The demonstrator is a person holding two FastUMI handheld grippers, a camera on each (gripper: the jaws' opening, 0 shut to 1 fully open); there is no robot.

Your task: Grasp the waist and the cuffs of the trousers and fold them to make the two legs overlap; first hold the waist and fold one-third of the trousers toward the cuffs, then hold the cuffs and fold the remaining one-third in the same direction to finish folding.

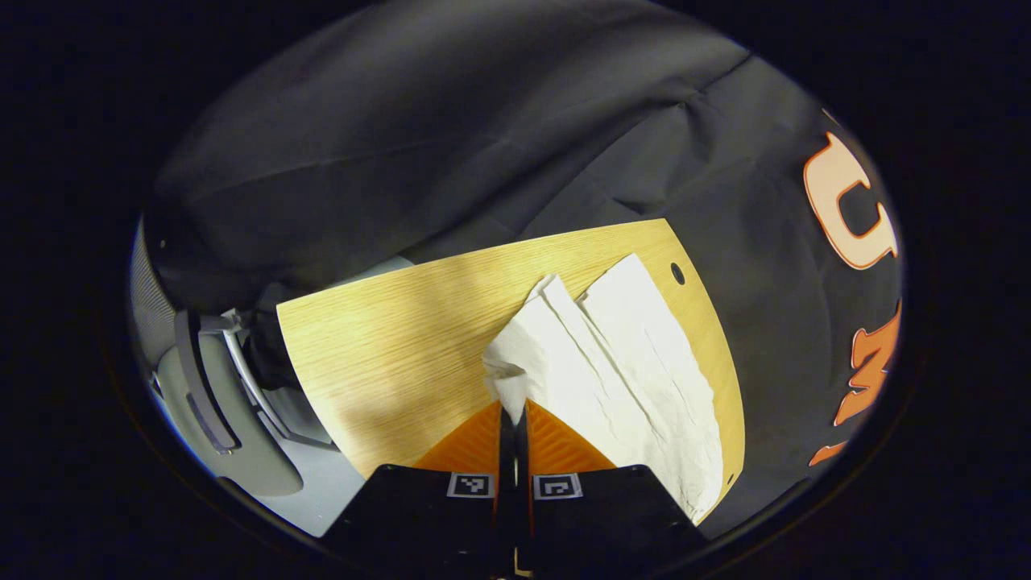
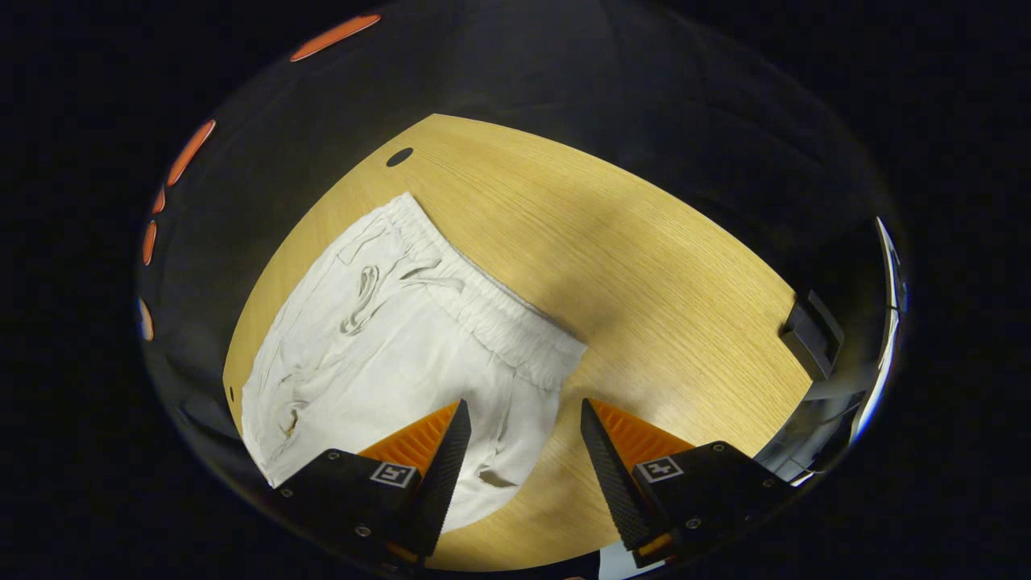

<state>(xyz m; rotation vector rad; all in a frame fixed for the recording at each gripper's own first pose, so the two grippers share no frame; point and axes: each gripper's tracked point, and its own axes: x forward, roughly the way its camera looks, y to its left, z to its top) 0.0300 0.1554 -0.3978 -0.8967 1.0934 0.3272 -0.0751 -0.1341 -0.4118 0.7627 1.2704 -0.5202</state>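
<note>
Now my left gripper (image 1: 513, 415) pinches a cuff end of the white trousers (image 2: 387, 338) lying on the wooden table (image 2: 644, 266), while my right gripper (image 2: 522, 431) hangs wide apart near the waist (image 2: 483, 310), ready to grab.

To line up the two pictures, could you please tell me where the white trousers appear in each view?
Left gripper view: trousers right of centre, cloth pinched in the left gripper.
Right gripper view: trousers lower left, elastic waistband facing centre.
Shared landmark: dark hole in the wooden table.
</note>
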